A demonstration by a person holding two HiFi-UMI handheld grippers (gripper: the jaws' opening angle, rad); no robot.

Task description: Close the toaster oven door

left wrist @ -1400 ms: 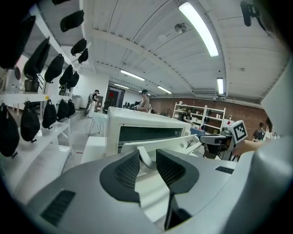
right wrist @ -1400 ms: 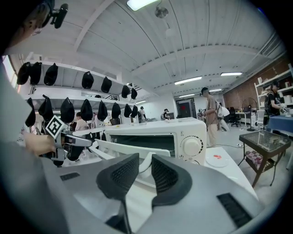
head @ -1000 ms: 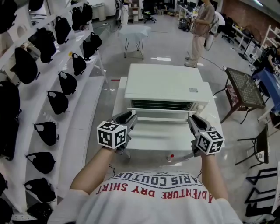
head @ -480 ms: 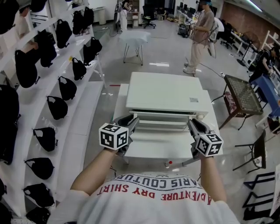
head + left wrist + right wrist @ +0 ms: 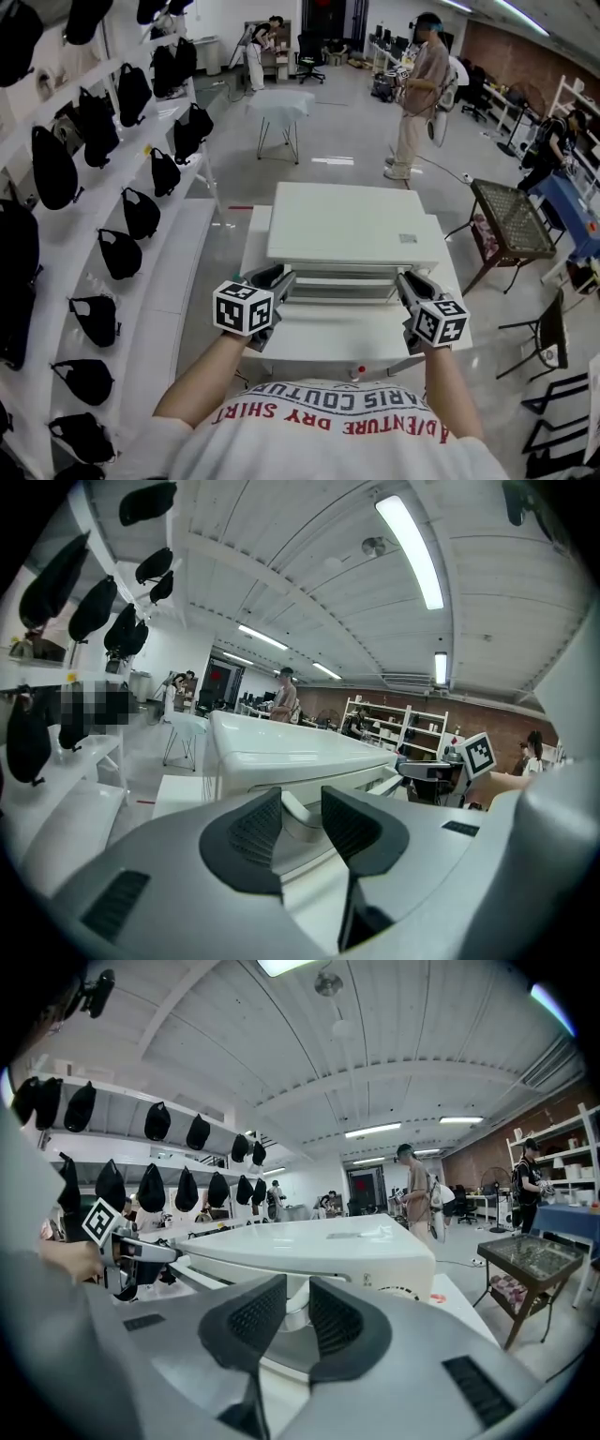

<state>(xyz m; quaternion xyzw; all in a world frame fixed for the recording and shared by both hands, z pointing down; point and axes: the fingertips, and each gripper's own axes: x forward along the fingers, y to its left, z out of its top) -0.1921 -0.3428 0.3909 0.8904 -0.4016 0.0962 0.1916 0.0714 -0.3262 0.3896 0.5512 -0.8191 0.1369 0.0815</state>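
- Head view: the white toaster oven point(image 5: 352, 225) sits on a white table point(image 5: 352, 342) straight in front of us, with shelves point(image 5: 56, 216) of black bags point(image 5: 120, 253) along the left and a person point(image 5: 417, 94) standing well behind it.
- Head view: we hold the left gripper point(image 5: 281, 277) at the left end of the door point(image 5: 342, 284) and the right gripper point(image 5: 405, 278) at the right end.
- Head view: a second ago the door hung lower and we could see the rack inside. Now the door is swung nearly upright, with only a thin dark slit left under the oven's top.
- Head view: both grippers have gone up and forward with the door, and they now sit close against the oven's front.
- Left gripper view: the left gripper point(image 5: 300, 801) has its jaws clamped on the white handle point(image 5: 298, 813) at the door's end. They have just eased a little wider, with the handle still between them. The toaster oven point(image 5: 281, 747) rises just behind.
- Right gripper view: the right gripper point(image 5: 298, 1288) has its jaws narrowly set and gripping the other end of the handle point(image 5: 297, 1314), just below the corner of the toaster oven point(image 5: 319, 1246).
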